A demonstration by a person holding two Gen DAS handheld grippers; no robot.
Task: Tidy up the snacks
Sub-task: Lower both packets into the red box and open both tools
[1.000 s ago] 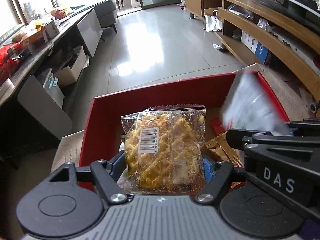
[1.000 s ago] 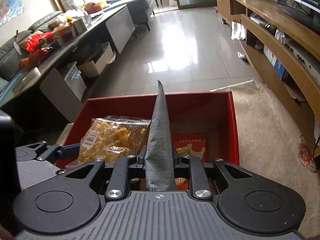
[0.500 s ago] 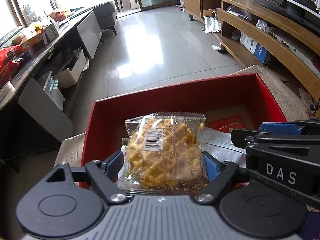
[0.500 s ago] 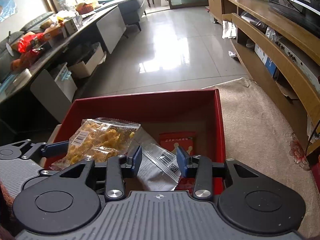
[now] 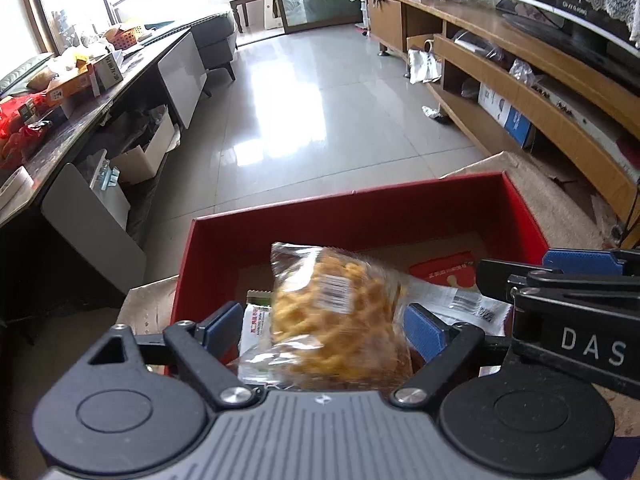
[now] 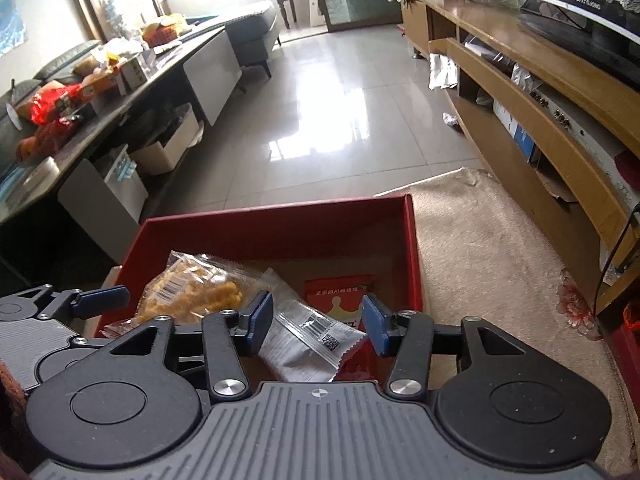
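A red box [image 5: 360, 204] [image 6: 280, 216] sits on the floor right in front of me. My left gripper [image 5: 323, 332] has its jaws opening; a clear bag of yellow snacks [image 5: 336, 320] [image 6: 192, 288] is between them, blurred and tilted, and the pads do not press on it. My right gripper [image 6: 318, 320] also has its jaws opening, with nothing gripped. A silver packet [image 6: 308, 336] [image 5: 460, 304] lies flat in the box below that gap. On the box floor a red packet [image 6: 340, 292] lies further in, and a green-and-white packet [image 5: 256, 320] shows under the yellow bag.
A beige rug [image 6: 480, 260] lies to the right of the box. A long wooden TV cabinet [image 6: 540, 100] runs along the right wall. A dark low table [image 5: 60, 128] with several snack packs stands at the left, with glossy tiled floor [image 5: 320, 120] between them.
My right gripper opened and let go of the silver packet, which dropped flat into the box. My left gripper's jaws widened off the yellow snack bag, which has tilted over.
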